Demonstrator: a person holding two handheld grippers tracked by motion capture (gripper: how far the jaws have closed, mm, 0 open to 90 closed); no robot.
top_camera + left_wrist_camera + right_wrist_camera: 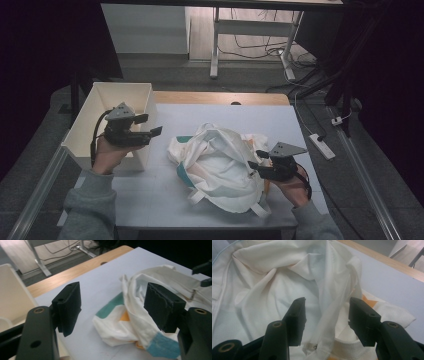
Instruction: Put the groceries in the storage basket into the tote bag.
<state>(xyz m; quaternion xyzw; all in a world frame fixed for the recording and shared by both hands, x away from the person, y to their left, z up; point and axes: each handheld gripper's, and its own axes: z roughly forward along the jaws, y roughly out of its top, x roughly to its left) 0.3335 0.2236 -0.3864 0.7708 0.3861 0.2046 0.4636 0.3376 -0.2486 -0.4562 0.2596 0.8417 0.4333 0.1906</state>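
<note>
A crumpled white garment (220,165) with teal and orange patches lies in the middle of the pale table (165,195). My left gripper (150,125) hovers to its left, beside the white box, jaws wide open and pointed at the cloth. Looking along the left gripper (115,305), nothing sits between the pads, and the garment (130,315) lies beyond them. My right gripper (255,162) rests at the garment's right edge. In the right gripper view the gripper (325,320) straddles a raised fold of the cloth (329,315), and the pads stand apart from it.
An open white box (125,90) stands at the table's left, close behind my left hand. A wooden strip (220,97) runs along the far table edge. On the floor to the right lies a power strip (322,146), with desk legs (215,50) farther back.
</note>
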